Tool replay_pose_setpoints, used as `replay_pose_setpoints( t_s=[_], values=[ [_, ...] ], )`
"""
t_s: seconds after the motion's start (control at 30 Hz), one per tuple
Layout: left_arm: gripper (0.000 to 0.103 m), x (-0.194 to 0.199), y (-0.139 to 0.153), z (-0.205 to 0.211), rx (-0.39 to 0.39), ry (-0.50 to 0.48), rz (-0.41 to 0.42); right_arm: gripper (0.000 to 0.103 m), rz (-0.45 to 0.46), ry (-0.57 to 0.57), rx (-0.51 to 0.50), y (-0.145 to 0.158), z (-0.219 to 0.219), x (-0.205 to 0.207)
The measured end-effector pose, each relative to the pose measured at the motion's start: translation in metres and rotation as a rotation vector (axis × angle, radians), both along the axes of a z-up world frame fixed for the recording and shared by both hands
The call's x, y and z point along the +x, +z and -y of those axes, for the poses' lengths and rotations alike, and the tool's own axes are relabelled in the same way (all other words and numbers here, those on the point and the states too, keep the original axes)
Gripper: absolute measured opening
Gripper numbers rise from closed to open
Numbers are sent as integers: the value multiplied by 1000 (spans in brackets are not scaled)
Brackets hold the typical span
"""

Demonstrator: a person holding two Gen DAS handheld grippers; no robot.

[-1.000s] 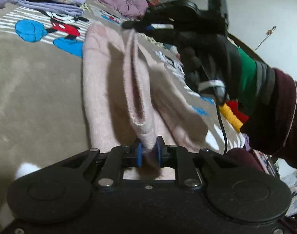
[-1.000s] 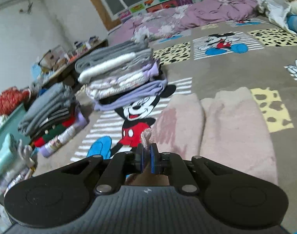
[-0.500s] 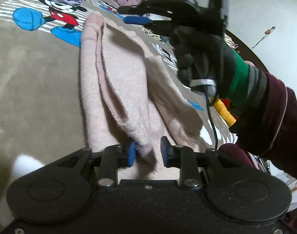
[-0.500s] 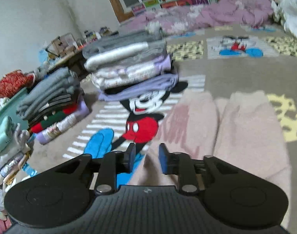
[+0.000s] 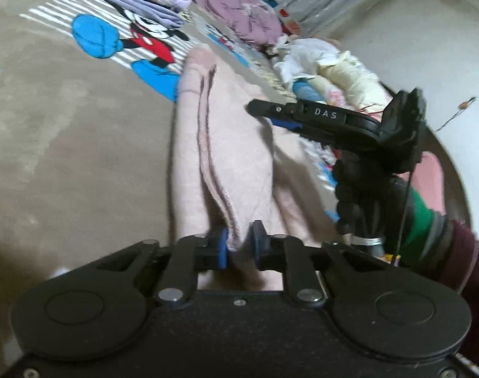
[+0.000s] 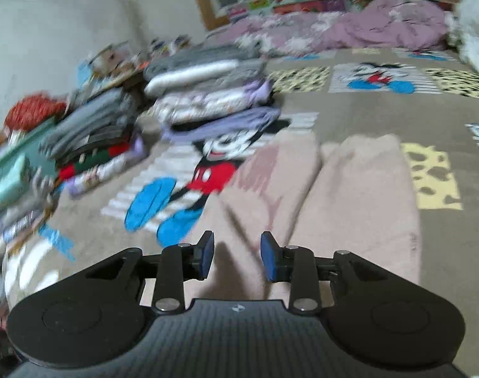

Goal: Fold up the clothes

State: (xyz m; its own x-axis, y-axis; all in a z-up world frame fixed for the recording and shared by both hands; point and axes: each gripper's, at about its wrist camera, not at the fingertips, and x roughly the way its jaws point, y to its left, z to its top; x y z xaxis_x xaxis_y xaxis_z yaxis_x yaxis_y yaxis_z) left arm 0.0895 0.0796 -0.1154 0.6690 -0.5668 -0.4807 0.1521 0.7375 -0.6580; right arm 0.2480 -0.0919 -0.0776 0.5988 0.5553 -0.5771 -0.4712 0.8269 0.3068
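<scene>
The blue pads of the left gripper (image 5: 239,245) are seen parted, with a doubled pink hem lying loose between them, not pinched. The right gripper (image 6: 236,256) is spread wide above the cloth, holding nothing. The pink fleece garment (image 6: 349,195) is laid lengthwise on the cartoon-mouse blanket (image 6: 381,116), one layer doubled over another. The fold is judged partly made; whether more folds are wanted cannot be settled. Finished work is suggested by the folded stacks (image 6: 208,94) beyond. "DAS" can be read on the right gripper's side in the left wrist view.
</scene>
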Motion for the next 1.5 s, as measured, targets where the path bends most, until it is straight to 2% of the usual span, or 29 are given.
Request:
replay_pose_setpoints(
  t_s=[0.03,0.07,0.17,0.23,0.3,0.37,0.47,0.53,0.7,0.8,0.9,0.93,1.07,1.2,1.23,1.37,1.43,1.5],
  values=[
    [11,-2,2,1,8,0,7,16,5,20,-29,-2,-6,0],
    [11,-5,4,1,9,-3,18,12,6,29,-36,-2,-9,0],
    [11,-6,1,1,15,-5,3,11,9,40,10,4,-12,0],
    [11,-1,-6,0,21,0,-31,11,0,44,-70,-2,-22,2],
    [11,-3,-3,0,39,-5,-24,11,-27,55,-150,-16,-31,6],
    [11,-4,1,0,57,-9,-16,14,-20,35,-153,-20,-31,7],
    [11,-6,5,0,85,-16,-4,21,-21,20,-110,-19,-28,8],
    [11,-7,9,0,103,-21,4,21,-7,4,-68,-11,-19,6],
    [19,-11,18,0,155,-28,28,23,9,-132,97,8,39,-7],
    [20,-21,39,-3,261,32,124,25,11,-181,159,14,75,-27],
    [20,-19,51,0,264,50,222,27,34,-191,180,12,95,-56],
    [20,-16,54,7,298,28,255,27,47,-188,172,10,98,-66],
    [20,11,59,40,516,-94,346,27,78,-162,124,-6,90,-98],
    [20,48,56,71,704,-269,419,27,83,-134,38,-13,77,-108],
    [20,57,52,75,731,-312,417,27,97,-118,4,-10,71,-107],
    [20,90,36,80,774,-390,396,27,156,-20,-120,12,45,-99],
    [20,98,31,75,734,-389,385,27,186,31,-162,23,29,-91],
    [20,104,24,72,737,-376,369,26,184,77,-168,31,12,-76]
  ],
)
